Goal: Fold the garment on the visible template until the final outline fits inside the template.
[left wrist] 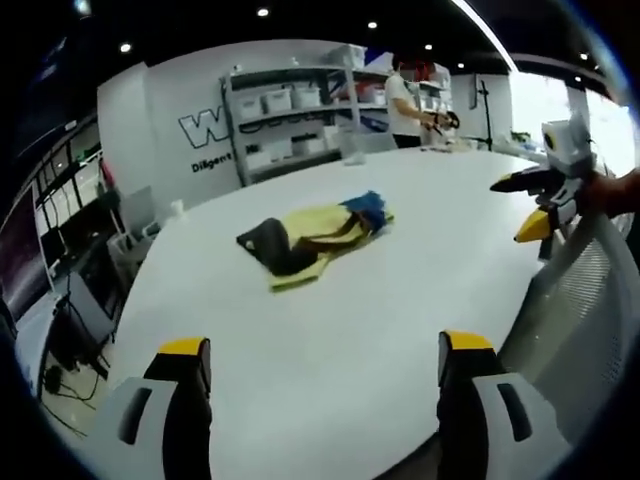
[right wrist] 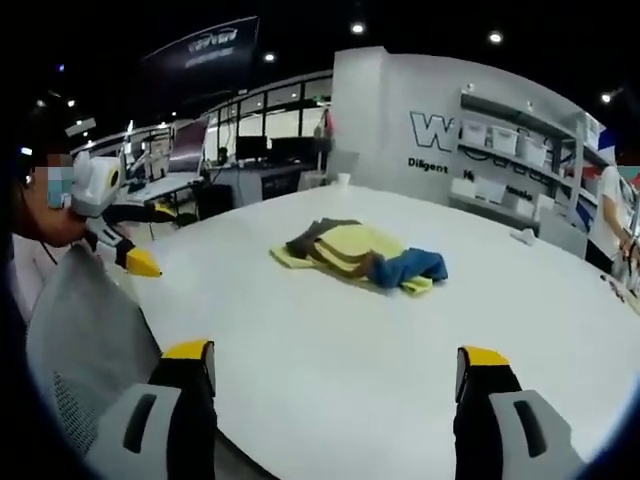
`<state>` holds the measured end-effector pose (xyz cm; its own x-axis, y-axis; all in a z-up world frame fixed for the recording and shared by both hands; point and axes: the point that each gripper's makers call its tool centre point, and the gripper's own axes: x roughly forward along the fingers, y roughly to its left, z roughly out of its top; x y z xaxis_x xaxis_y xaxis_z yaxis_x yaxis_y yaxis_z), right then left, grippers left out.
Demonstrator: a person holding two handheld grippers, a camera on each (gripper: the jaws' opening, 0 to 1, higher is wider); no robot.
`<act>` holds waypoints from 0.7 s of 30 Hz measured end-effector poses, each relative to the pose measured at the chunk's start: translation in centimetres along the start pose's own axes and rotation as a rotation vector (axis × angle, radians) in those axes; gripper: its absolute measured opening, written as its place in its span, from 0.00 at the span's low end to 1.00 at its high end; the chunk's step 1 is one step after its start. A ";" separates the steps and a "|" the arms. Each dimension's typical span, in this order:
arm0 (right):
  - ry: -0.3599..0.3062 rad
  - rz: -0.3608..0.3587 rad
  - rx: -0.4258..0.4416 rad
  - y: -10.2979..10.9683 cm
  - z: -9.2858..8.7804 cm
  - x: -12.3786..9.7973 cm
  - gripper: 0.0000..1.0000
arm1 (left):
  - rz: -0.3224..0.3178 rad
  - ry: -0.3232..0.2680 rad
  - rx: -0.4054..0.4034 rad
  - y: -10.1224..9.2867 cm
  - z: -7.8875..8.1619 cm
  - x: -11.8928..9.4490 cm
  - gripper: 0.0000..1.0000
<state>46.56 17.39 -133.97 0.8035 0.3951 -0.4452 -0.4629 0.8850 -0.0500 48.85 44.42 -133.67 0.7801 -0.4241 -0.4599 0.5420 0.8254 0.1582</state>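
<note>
A crumpled garment [left wrist: 315, 236], yellow with dark and blue parts, lies bunched on the white table [left wrist: 340, 330]. In the right gripper view the same garment [right wrist: 362, 254] sits mid-table with its blue part toward the right. My left gripper [left wrist: 325, 362] is open at the near table edge, well short of the garment, nothing between its jaws. My right gripper [right wrist: 335, 370] is also open and empty at the table's edge. The right gripper [left wrist: 535, 205] enters the left gripper view from the right, and the left gripper [right wrist: 125, 245] appears at the left of the right gripper view. No template outline is visible on the table.
A mesh chair back [left wrist: 575, 310] stands by the table edge, also seen as a chair back [right wrist: 85, 330]. Shelves with white bins [left wrist: 290, 110] line the back wall. A person [left wrist: 408, 100] stands at the far side. Desks with monitors [right wrist: 200, 150] lie beyond.
</note>
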 end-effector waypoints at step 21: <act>0.008 0.034 -0.048 -2.4 2.9 1.5 0.99 | -0.014 0.050 0.023 1.8 0.1 3.1 0.94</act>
<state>49.93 16.60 -131.91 0.7837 0.4229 -0.4550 -0.5079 0.8579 -0.0775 52.22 44.54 -134.74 0.7562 -0.4159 -0.5051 0.5600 0.8106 0.1710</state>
